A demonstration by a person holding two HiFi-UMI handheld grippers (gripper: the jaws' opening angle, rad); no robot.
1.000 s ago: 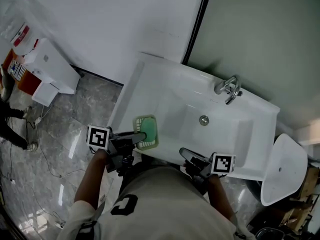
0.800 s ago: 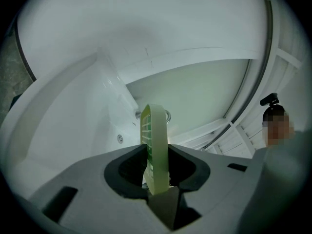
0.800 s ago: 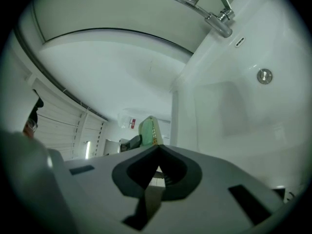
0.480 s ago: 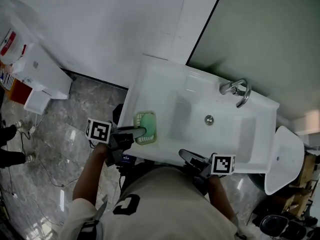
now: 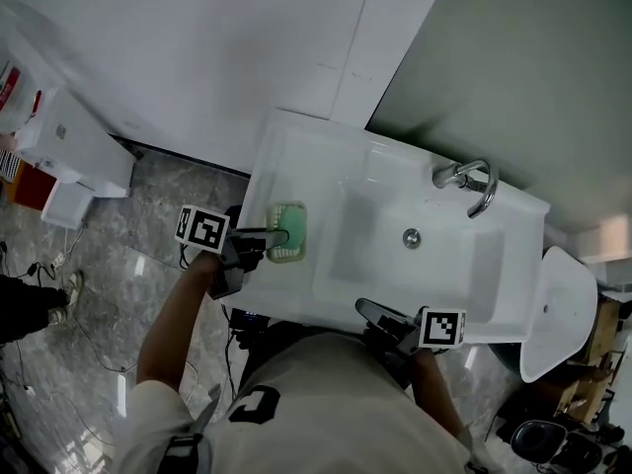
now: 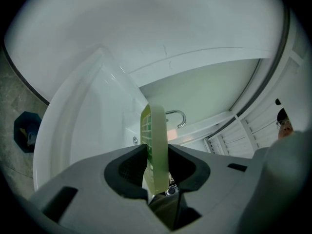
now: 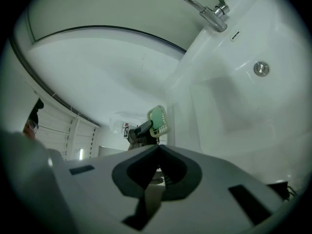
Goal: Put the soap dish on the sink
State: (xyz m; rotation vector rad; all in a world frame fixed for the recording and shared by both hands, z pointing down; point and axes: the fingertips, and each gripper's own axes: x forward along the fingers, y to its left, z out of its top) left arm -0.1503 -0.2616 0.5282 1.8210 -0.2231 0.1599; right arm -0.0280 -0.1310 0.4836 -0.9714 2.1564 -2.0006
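White walls and a grey marbled floor (image 5: 148, 294) surround a white sink (image 5: 296, 166) in the head view, with a chrome tap (image 5: 464, 178) at its far edge and a drain (image 5: 412, 236) in the basin. The left gripper (image 5: 272, 235) reaches over the sink's left end, its jaws clamped on the pale green soap dish (image 5: 291, 227), which sits over the flat ledge beside the basin; whether the dish touches the ledge I cannot tell. The right gripper (image 5: 367, 307) hangs at the sink's near edge, close to the person's body.

From the left gripper view, the soap dish (image 6: 156, 130) stands edge-on between the two jaws, both pads pressing its sides, with the tap and basin beyond.

From the right gripper view, the jaws are together with nothing between them. Past them, the soap dish (image 7: 159, 119) shows in the left gripper's hold, well apart from the drain and the tap.
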